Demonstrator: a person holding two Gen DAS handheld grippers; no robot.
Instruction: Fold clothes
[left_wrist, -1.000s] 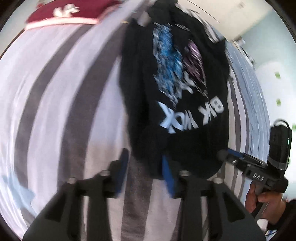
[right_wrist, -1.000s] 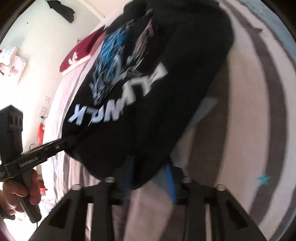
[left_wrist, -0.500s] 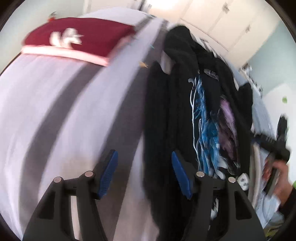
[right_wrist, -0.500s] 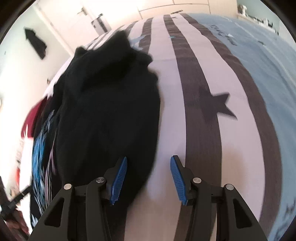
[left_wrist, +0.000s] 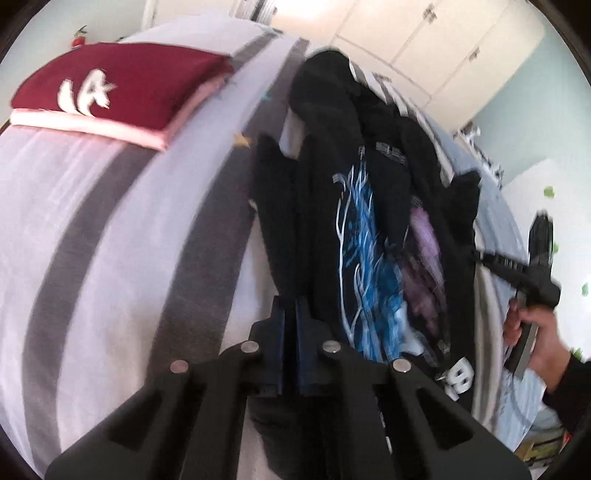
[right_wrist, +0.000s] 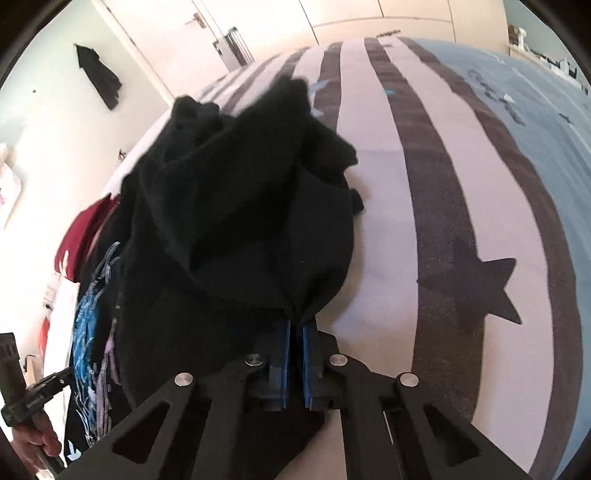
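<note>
- Both grippers, gaping half a second ago, have now clamped: the left gripper (left_wrist: 291, 306) pinches the near left edge of the black printed shirt (left_wrist: 369, 229), the right gripper (right_wrist: 294, 325) its near right edge, cloth bunched between the blue pads.
- Each points steeply down at the striped bedspread (left_wrist: 110, 221); a hand (left_wrist: 532, 332) grips the right handle.
- Bunched lengthwise, the shirt lies on the bedspread; beyond its left side sits a folded maroon garment (left_wrist: 122, 81).

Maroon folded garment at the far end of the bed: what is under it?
Under the maroon garment lies a folded pink piece, its edge showing, on the striped bedcover. Anything further beneath is covered.
</note>
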